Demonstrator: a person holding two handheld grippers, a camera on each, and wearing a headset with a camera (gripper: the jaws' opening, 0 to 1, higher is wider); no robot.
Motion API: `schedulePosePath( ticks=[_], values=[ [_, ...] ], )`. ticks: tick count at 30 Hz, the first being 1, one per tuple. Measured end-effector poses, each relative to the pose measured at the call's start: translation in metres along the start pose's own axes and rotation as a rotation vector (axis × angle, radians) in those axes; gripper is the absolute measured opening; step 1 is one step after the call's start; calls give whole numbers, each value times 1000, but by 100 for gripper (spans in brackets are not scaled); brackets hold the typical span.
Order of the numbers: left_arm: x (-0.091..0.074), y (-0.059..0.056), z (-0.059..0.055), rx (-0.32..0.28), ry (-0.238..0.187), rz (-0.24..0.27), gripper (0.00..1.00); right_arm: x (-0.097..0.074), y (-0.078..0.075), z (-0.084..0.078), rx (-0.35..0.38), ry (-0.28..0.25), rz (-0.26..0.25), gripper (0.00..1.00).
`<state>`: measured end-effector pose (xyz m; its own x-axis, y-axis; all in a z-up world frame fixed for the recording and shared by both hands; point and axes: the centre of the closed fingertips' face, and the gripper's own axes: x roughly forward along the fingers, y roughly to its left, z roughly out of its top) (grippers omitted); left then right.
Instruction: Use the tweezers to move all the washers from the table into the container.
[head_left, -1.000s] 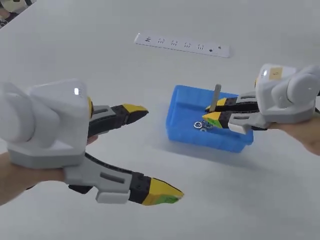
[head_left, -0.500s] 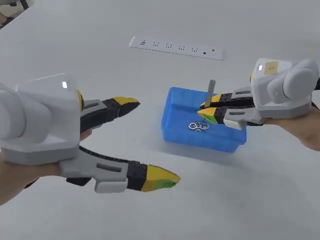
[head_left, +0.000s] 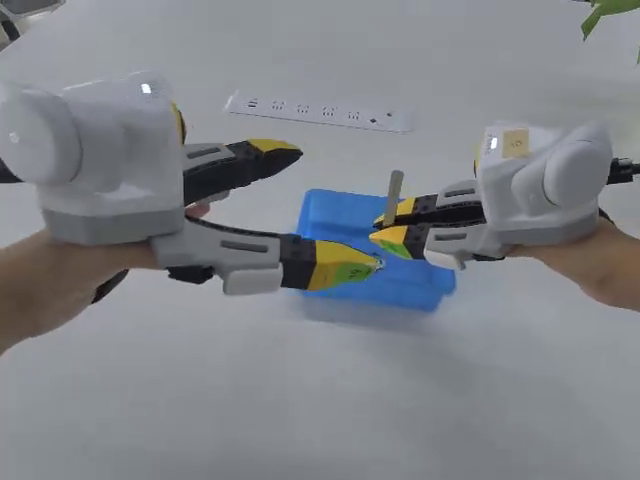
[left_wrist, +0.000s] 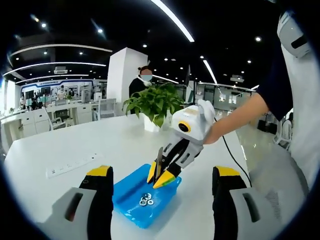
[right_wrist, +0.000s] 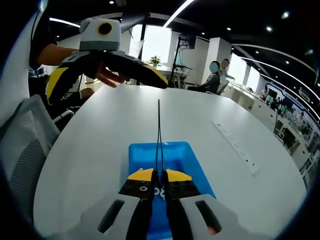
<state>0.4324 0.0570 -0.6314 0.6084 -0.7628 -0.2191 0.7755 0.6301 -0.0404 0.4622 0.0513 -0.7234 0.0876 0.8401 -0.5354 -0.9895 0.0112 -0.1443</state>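
- The white bench (head_left: 330, 400) carries everything; a potted plant (left_wrist: 152, 102) stands near its far edge in the left gripper view.
- The left gripper (head_left: 335, 210) hangs above the bench with its jaws released and wide apart, nothing between them. In the head view its lower jaw crosses in front of the container's near wall.
- The right gripper (head_left: 385, 225) is over the container, jaws clenched on the tweezers.
- The blue container (head_left: 400, 285), an open shallow tray, sits on the bench well in from the edges, between the two grippers.
- A white power strip (head_left: 315, 111) lies flat on the bench beyond the container, toward the far edge.
- The tweezers (head_left: 394, 195) stick out past the yellow jaw tips, their thin arms close together, held above the container.
- The washers (left_wrist: 146, 199) lie inside the container as a small cluster on its floor, touching one another.
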Motion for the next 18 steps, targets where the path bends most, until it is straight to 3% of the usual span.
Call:
schedulePosePath(
  ticks=[3, 5, 10, 13, 18],
  values=[
    [13, -3, 1, 27, 17, -44, 80, -3, 3, 0, -15, 8, 6, 8],
    [21, -5, -3, 78, 62, -79, 77, -6, 5, 2, -27, 9, 11, 8],
    [30, -14, 0, 131, 84, -151, 52, -9, 9, 3, -61, 25, 24, 8],
    [34, -17, 2, 147, 92, -169, 50, -11, 14, 6, -78, 28, 35, 8],
    [36, -15, -8, 198, 159, -168, 44, -12, 23, 6, -134, 82, 68, 8]
  ],
)
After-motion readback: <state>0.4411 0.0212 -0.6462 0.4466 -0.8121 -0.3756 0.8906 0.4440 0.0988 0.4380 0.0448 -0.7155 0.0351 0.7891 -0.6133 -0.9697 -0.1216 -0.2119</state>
